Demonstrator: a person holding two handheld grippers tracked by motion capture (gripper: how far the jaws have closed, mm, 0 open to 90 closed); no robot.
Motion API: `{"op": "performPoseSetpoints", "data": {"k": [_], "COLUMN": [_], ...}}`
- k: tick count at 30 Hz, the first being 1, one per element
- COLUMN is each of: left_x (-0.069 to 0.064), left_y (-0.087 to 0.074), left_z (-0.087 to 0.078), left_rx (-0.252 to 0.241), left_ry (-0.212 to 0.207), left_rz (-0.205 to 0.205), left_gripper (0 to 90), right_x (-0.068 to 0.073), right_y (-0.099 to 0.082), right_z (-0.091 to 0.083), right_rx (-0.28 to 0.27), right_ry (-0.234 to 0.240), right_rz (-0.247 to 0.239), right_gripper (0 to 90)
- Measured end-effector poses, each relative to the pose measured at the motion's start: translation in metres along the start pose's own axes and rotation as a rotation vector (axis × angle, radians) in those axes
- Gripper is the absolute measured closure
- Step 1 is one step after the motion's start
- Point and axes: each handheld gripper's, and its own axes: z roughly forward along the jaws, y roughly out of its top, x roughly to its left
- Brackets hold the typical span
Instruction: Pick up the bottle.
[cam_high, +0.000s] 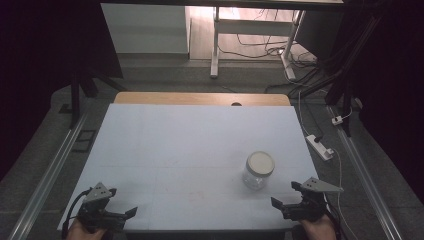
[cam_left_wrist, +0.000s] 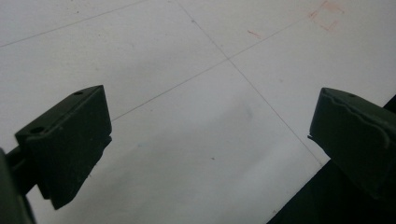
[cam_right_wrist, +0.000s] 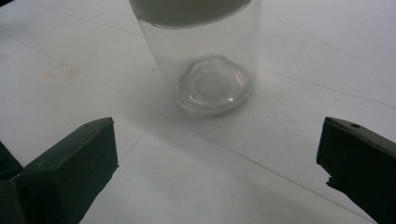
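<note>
jar (cam_high: 259, 171) upright, just ahead-left of right gripper (cam_high: 289, 196) | left gripper (cam_high: 122, 202) way off | both jaws spread, holding nothing

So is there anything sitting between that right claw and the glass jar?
Nothing visible. The right claw is open near the table's front edge, and the jar stands upright just ahead of it, with bare white tabletop between them.
</note>
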Motion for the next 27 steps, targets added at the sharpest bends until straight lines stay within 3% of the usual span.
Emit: {"op": "performPoseSetpoints", "data": {"k": [9, 11, 14, 22, 27], "left_x": [0.001, 0.001, 0.0, 0.0, 0.0], "left_y": [0.0, 0.0, 0.0, 0.0, 0.001], "left_z": [0.0, 0.0, 0.0, 0.0, 0.001], "left_rx": [0.002, 0.002, 0.001, 0.007, 0.009], "left_ry": [-0.002, -0.002, 0.0, 0.0, 0.001], "left_rz": [-0.009, -0.008, -0.002, 0.003, 0.002], "left_gripper": [0.1, 0.2, 0.2, 0.2, 0.3], "right_x": [0.003, 0.004, 0.003, 0.004, 0.004], "right_y": [0.004, 0.007, 0.01, 0.015, 0.017], "right_z": [0.002, 0.003, 0.005, 0.014, 0.021], "right_rx": [-0.013, -0.028, -0.04, -0.028, 0.011], "right_ry": [0.014, 0.037, 0.07, 0.062, 0.03], "right_rz": [-0.037, -0.056, -0.045, -0.046, -0.059], "right_gripper": [0.0, 0.0, 0.0, 0.0, 0.0]}}
